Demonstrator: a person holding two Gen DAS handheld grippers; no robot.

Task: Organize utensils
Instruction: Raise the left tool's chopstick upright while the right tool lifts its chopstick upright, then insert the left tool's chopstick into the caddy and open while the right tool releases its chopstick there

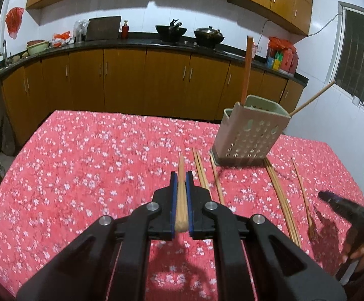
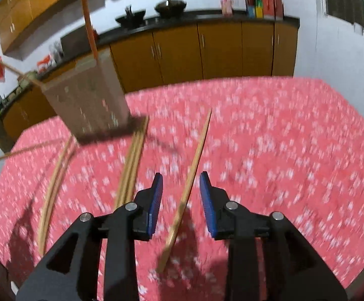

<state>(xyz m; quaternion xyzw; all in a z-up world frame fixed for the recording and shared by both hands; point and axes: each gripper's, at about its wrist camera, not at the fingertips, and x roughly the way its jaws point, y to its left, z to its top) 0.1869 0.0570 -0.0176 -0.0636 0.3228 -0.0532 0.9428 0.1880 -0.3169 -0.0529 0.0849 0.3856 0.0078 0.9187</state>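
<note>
Now left gripper (image 1: 181,180) squeezes one chopstick (image 1: 182,195) tight, lifted off red cloth (image 1: 81,163), ready for holder (image 1: 249,130) at 1 o'clock. Right gripper (image 2: 180,183) spread apart around loose chopstick (image 2: 194,165), not pinching. More sticks (image 2: 131,165) wait at 11 o'clock.

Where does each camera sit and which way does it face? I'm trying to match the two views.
Left wrist: on the left gripper, looking down along its fingers, shut on a chopstick, across the red floral table to the utensil holder; a hand shows at right.
Right wrist: on the right gripper, fingers open astride a lying chopstick; blurred.
Shared: table, holder, loose chopsticks, kitchen cabinets.
</note>
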